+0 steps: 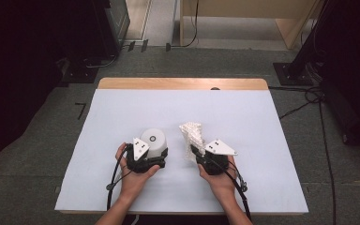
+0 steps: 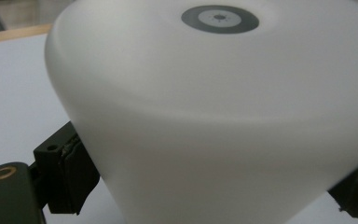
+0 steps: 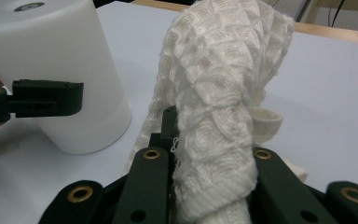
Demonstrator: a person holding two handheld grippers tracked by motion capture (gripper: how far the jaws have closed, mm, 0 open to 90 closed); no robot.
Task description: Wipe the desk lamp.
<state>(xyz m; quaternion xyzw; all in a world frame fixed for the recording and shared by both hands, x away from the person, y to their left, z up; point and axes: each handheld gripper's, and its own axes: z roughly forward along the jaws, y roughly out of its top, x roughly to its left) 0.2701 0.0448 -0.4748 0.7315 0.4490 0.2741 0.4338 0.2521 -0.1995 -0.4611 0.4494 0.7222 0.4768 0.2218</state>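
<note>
White sheeting covers the table (image 1: 122, 117), wood showing at its far edge. Left gripper (image 1: 146, 159) clamps a white tub (image 1: 153, 140) standing near the front; its right jaw is cut off in its own view. Right gripper (image 1: 198, 152) pinches a bunched cloth (image 1: 192, 133), which hides the fingertips.
</note>
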